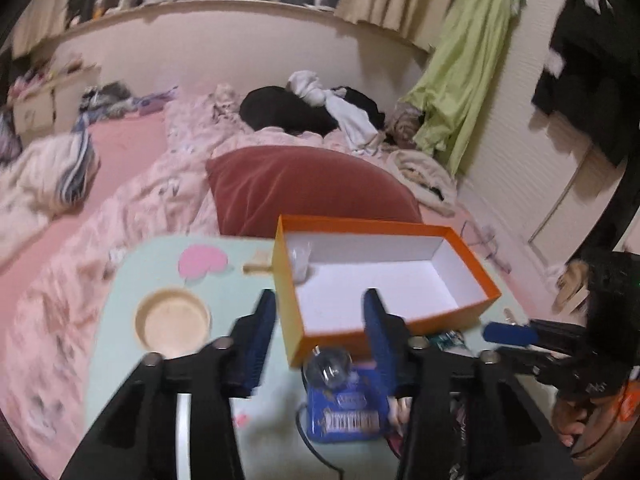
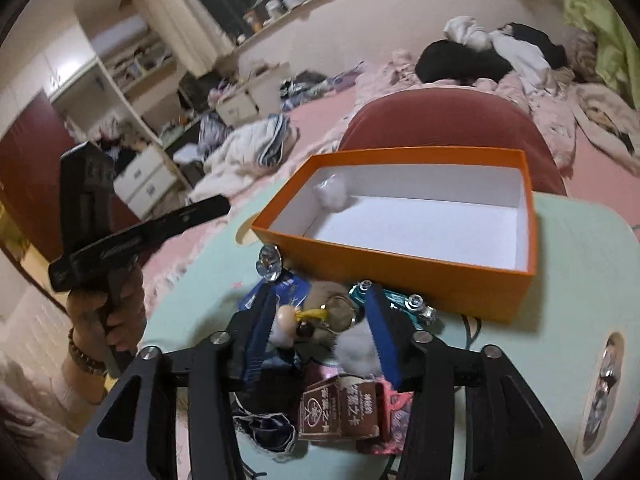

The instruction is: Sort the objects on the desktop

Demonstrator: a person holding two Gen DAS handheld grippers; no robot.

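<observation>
An orange box [image 1: 400, 232] with a white inside stands on the mint table [image 1: 160, 264]; a small clear crumpled bag [image 2: 332, 196] lies in its far corner. My left gripper [image 1: 319, 300] hovers over the box's near corner, open, gripping nothing. Below it lie a clear ball [image 1: 328, 368] and a blue packet [image 1: 344, 412]. My right gripper [image 2: 322, 292] is open over a pile before the box [image 2: 400, 256]. A doll-face keychain [image 2: 286, 320] and a white pompom [image 2: 356, 348] sit between its fingers. A brown carton [image 2: 340, 412] lies nearer.
A round wooden recess [image 1: 172, 320] is set in the table's left side. A red cushion [image 1: 312, 184] and a bed with pink bedding [image 1: 132, 208] lie beyond the table. A teal item [image 2: 400, 300] rests against the box front. A hand [image 2: 108, 312] holds the left gripper.
</observation>
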